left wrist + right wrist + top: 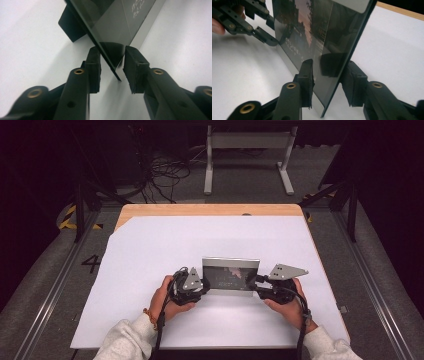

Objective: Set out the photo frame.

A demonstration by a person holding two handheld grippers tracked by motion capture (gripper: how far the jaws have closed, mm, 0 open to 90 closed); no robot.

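Note:
A glass-fronted picture frame (pixel 231 275) stands upright on the white sheet, its dark photo facing me. My left gripper (pixel 204 285) is at its left edge and my right gripper (pixel 258 287) at its right edge, each held in a hand. In the left gripper view the jaws (pixel 112 72) straddle the frame's thin edge (pixel 112 22), with a gap on both sides; a black back stand (pixel 71 27) props the frame. In the right gripper view the jaws (pixel 328 80) flank the frame (pixel 317 30) without pressing on it. The left gripper (pixel 265 35) shows at the far edge.
A large white paper sheet (pixel 150 270) covers most of the wooden table (pixel 200 210). Beyond the table, on the floor, stand a white metal support (pixel 245 150) and a tangle of cables (pixel 165 175). Dark rails run along both sides.

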